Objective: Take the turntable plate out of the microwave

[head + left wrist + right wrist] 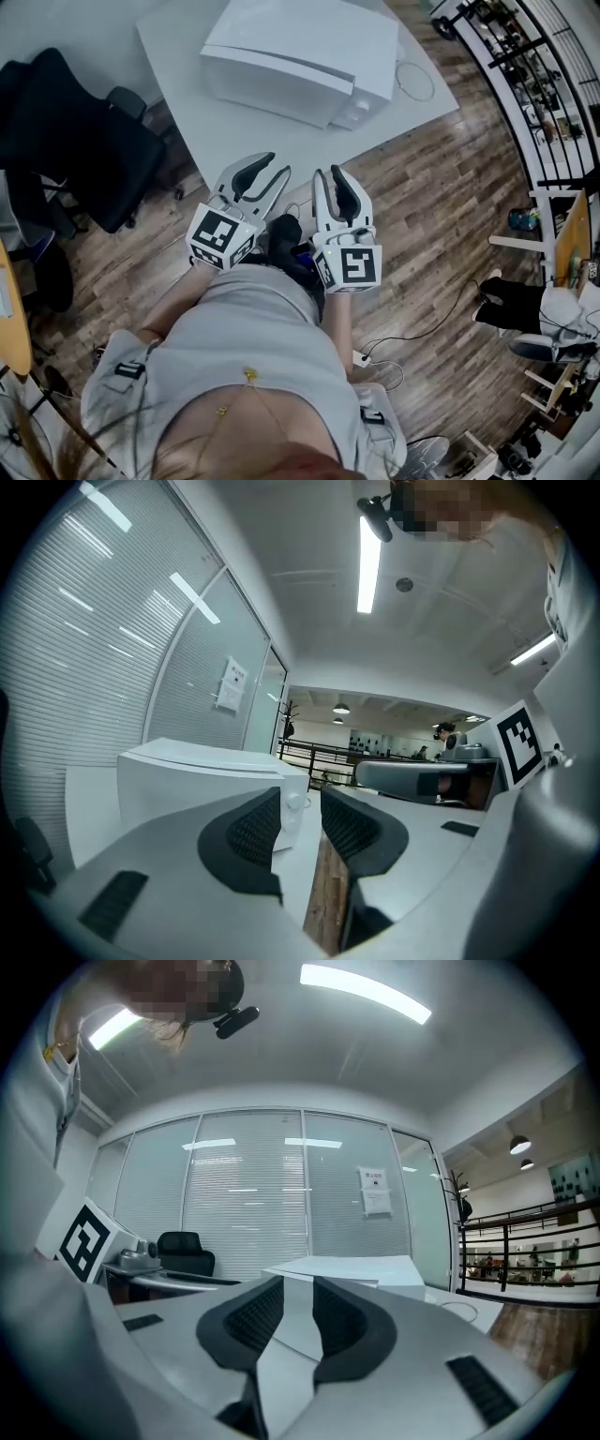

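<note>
Smooth white plastic microwave point(300, 56), matt white table point(225, 122), wood-grain plank floor point(422, 216), grey cloth garment point(253, 337)

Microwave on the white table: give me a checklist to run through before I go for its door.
1. Door of the microwave open: not ok, it looks shut.
2. Turntable plate visible: cannot tell, nothing of the inside shows.
3. Left claw empty, jaws apart: ok.
4. Right claw empty, jaws apart: ok.
5. Claws at the microwave: not ok, both are apart from it.

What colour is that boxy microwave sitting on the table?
The boxy microwave is plain white all over, clearest in the head view.
</note>
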A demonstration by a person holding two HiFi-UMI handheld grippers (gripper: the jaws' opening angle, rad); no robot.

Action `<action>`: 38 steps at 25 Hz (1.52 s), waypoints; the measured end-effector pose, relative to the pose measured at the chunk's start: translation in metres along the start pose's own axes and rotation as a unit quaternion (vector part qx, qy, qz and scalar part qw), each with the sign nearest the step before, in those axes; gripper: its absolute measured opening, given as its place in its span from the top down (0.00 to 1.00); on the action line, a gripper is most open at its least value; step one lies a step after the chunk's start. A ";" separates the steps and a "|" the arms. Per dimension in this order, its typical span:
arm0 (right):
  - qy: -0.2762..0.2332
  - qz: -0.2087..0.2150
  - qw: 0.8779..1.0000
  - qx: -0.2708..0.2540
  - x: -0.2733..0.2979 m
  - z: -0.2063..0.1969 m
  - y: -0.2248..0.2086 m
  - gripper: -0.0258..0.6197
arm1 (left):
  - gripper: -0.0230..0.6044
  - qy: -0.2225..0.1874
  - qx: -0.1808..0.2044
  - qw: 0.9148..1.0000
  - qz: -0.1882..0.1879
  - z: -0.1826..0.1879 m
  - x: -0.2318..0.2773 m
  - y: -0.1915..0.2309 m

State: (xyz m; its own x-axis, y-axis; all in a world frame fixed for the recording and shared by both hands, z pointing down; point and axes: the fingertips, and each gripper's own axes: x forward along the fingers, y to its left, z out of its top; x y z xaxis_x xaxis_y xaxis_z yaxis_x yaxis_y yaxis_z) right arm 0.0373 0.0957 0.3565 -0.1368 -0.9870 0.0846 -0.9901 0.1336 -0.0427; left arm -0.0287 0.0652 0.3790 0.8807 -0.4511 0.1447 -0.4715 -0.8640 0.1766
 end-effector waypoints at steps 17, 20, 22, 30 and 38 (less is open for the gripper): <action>0.021 0.028 0.999 0.007 0.061 -0.004 -0.087 0.81 | 0.70 0.015 0.003 1.000 0.027 0.013 0.097 0.018; 0.027 0.035 0.999 0.008 0.072 -0.006 -0.105 0.81 | 0.68 0.018 0.004 0.999 0.036 0.013 0.111 0.021; 0.031 0.043 0.999 0.007 0.081 -0.008 -0.114 0.81 | 0.67 0.018 0.000 0.999 0.042 0.012 0.121 0.024; 0.064 0.092 0.994 0.011 0.123 -0.031 -0.140 0.81 | 0.67 0.020 -0.007 0.997 0.070 0.007 0.153 0.031; 0.103 0.145 0.984 0.008 0.165 -0.049 -0.140 0.81 | 0.67 0.031 -0.009 0.996 0.084 -0.002 0.155 0.036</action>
State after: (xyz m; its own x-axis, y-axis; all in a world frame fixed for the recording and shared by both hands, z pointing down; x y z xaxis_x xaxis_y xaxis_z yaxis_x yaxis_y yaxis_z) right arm 0.1516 -0.0810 0.4253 -0.4184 -0.8682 0.2667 -0.9082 0.4036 -0.1109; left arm 0.0910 -0.0350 0.4100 0.7855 -0.5735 0.2325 -0.6127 -0.7736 0.1617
